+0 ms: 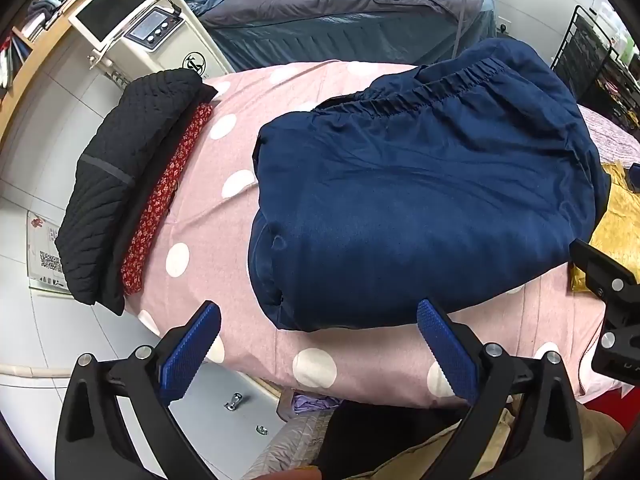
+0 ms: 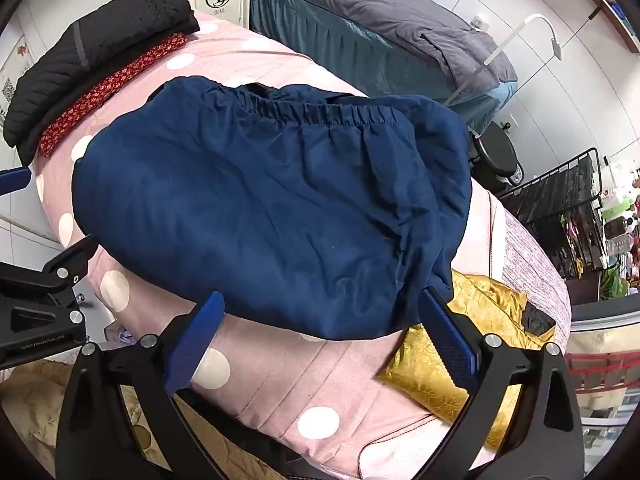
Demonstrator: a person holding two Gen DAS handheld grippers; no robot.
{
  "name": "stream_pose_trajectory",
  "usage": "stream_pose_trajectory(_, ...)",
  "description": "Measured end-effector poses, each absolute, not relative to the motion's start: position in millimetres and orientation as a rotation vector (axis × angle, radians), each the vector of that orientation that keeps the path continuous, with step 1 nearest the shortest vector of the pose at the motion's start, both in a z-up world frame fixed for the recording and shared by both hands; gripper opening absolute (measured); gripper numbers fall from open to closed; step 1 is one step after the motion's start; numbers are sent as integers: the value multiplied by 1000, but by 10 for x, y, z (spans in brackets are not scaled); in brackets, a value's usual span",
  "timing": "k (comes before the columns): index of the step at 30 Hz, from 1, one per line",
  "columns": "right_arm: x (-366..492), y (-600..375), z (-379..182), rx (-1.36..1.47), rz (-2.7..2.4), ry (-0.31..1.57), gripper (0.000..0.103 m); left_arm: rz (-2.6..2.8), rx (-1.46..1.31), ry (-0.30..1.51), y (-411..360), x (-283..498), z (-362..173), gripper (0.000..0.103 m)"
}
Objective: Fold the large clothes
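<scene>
My left fingers (image 1: 318,344) and right fingers (image 2: 320,334) hang spread and empty over the near edge of the folded navy garment (image 1: 420,192) on the pink dotted bed (image 1: 280,344). I should pinch both near corners evenly, keeping layers aligned.

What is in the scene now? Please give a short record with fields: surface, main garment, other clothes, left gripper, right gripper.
surface: pink cover with white dots
main garment: navy garment, folded, elastic hem on the far side
other clothes: black quilted garment on a red patterned cloth at the cover's left edge; yellow cloth on the right, partly under the navy garment
left gripper: open, holds nothing
right gripper: open, holds nothing
</scene>
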State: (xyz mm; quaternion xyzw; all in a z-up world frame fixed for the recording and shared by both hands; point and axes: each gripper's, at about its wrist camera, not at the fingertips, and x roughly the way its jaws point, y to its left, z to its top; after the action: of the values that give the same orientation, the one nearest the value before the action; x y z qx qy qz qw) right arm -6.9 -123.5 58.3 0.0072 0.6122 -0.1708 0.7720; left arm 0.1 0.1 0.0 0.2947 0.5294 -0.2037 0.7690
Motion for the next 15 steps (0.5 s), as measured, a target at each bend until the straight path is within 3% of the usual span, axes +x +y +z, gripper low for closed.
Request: stream_pose_trajectory(15,-66,-1228,556,13,-371,1331,96,-436,639,1158,33,19,-11,97)
